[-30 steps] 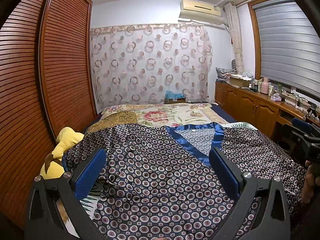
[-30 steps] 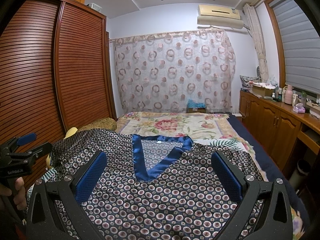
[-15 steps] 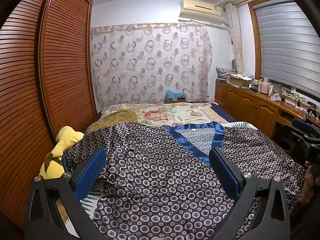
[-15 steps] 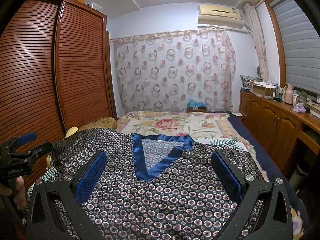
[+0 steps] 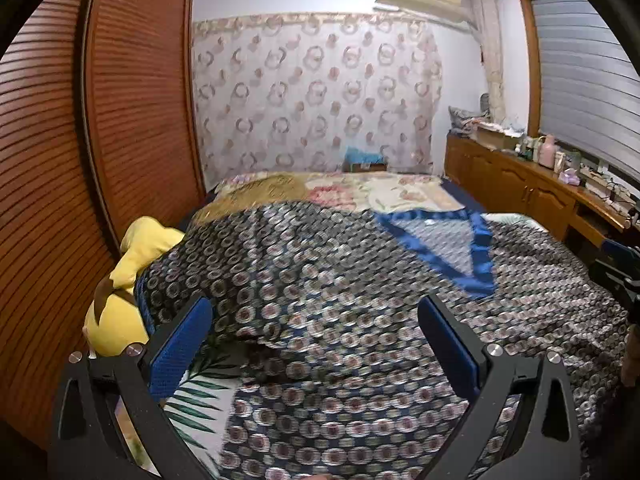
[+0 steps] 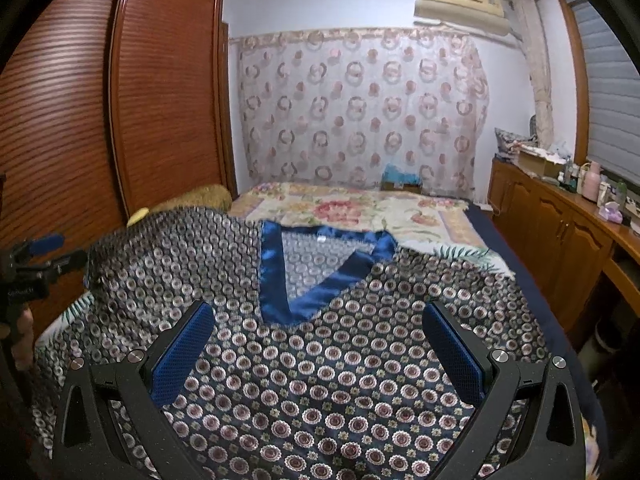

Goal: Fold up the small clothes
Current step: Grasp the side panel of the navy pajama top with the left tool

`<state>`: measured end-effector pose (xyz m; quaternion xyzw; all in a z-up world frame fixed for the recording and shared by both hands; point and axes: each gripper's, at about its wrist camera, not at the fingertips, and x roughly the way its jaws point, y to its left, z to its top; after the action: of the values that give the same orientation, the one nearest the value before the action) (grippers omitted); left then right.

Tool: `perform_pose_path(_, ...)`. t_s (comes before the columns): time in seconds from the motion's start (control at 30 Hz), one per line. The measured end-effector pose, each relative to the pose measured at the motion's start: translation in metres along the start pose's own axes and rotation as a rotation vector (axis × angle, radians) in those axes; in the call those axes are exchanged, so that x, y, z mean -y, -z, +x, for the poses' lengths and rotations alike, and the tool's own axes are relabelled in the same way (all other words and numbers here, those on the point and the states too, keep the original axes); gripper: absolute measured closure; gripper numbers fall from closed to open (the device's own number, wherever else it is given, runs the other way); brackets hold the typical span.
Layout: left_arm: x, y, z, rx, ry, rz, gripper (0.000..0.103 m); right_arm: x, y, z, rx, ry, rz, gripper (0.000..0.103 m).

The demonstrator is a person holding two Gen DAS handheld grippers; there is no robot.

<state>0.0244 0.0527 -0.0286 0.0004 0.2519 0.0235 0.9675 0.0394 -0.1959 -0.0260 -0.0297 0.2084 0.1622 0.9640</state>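
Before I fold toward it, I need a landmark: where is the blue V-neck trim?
The blue V-neck trim lies mid-bed on the patterned top, ahead between the open right tongs; the left view shows it right of centre.

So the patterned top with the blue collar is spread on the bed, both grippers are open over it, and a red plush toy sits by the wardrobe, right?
Almost. The toy is yellow, not red; the left wrist view shows it by the wardrobe. The rest holds: the top lies spread on the bed, both left gripper and right gripper open over it.
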Motion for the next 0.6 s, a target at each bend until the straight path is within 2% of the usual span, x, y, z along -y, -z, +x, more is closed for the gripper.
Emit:
perform_pose_path(0.23, -0.034, 0.008, 0.024, -0.052, -0.039, 0.01, 0.0, -0.005, -0.005, 0.022, -0.062, -0.039, -0.017, 0.0)
perform_pose_path(0.43, -0.066, 0.012, 0.04, -0.091, -0.05, -0.022, 0.0, -0.009, -0.018, 0.042, -0.074, -0.08, -0.04, 0.0)
perform_pose_path(0.6, -0.092, 0.018, 0.049, -0.133, -0.06, -0.032, 0.0, -0.018, -0.015, 0.056, -0.084, -0.112, -0.052, 0.0)
